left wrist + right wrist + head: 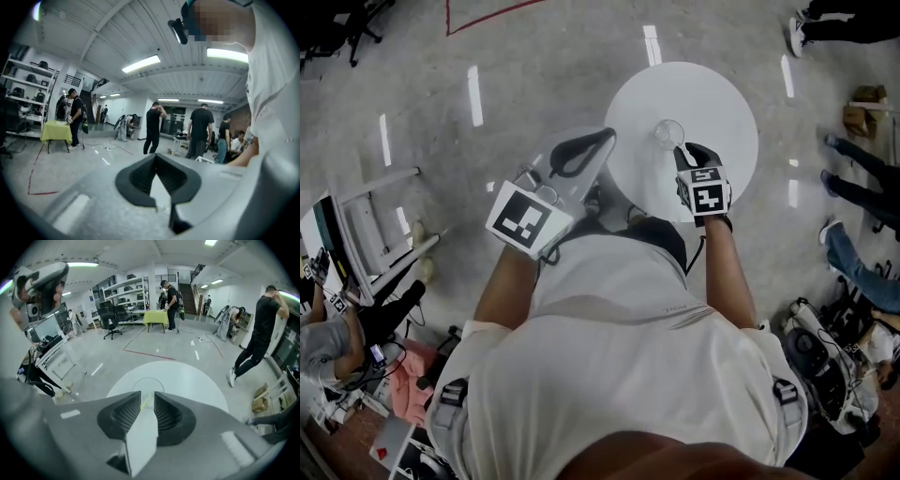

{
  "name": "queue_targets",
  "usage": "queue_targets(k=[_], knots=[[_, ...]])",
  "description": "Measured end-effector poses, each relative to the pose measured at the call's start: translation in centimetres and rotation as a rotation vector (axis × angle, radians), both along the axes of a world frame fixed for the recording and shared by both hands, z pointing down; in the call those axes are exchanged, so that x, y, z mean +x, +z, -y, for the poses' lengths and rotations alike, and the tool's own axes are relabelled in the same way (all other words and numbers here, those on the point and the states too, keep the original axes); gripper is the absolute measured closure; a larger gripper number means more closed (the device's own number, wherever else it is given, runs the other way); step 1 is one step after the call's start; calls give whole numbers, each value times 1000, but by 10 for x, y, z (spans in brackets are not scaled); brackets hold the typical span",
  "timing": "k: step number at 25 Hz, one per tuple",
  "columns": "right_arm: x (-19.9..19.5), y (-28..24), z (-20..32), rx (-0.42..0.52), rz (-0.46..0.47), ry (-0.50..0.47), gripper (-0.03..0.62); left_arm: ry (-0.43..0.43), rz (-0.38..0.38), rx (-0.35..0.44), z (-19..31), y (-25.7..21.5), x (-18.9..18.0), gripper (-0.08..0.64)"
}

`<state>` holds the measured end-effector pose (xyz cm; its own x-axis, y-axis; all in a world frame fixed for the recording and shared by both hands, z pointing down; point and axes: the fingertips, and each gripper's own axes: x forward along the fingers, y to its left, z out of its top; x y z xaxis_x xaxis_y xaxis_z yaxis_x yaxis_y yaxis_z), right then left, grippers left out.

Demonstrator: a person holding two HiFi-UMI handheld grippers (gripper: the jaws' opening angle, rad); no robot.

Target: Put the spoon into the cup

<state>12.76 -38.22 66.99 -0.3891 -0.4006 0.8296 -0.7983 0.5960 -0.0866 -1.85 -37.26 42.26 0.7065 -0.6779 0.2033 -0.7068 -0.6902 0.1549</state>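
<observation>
A clear glass cup (667,134) stands near the middle of the round white table (712,94). My right gripper (685,156) hovers just on the near side of the cup, shut on a thin pale spoon (678,147) whose tip reaches toward the cup's rim. In the right gripper view the yellowish spoon (143,403) shows in the narrow slot between the jaws of the right gripper (147,393), with the cup (148,380) right ahead on the table (192,380). My left gripper (607,133) is raised left of the table, shut and empty; the left gripper (156,156) points out into the room.
The table stands alone on a grey floor. Legs and shoes of people (853,150) and a cardboard box (864,117) are to the right. A white metal frame (380,225) and a seated person (337,333) are at the left. Several people (152,126) stand farther off.
</observation>
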Motion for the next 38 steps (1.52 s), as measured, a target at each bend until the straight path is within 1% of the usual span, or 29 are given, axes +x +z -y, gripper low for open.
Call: queue_targets(k=[2,3,4,5,11,17,23,26,29,35,38], knots=[[-4,-29,5,76,46,16,512,11,-5,33,0,-12,0,558],[-5,-47,7,118,78,32,534,17,-10,48,-1,-19,1,558],[-4,-65,8,158,110,49,572,23,-14,62,-3,-26,2,558],[-3,-83,7,197,138,64,586,30,-18,76,-6,-33,5,558],[2,-177,0,434,199,132,586,90,-48,173,-18,-70,13,558],[24,-262,-26,582,293,204,586,153,-59,248,-35,-104,40,558],[58,-340,-46,769,360,259,586,226,-60,322,-38,-124,75,558],[71,-361,-57,815,387,269,586,253,-63,347,-41,-133,93,558],[82,-365,-61,823,413,281,586,270,-57,364,-40,-137,107,558],[90,-368,-64,846,385,257,584,278,-64,351,-37,-140,119,558],[93,-369,-63,850,388,236,584,280,-64,348,-38,-139,124,558]])
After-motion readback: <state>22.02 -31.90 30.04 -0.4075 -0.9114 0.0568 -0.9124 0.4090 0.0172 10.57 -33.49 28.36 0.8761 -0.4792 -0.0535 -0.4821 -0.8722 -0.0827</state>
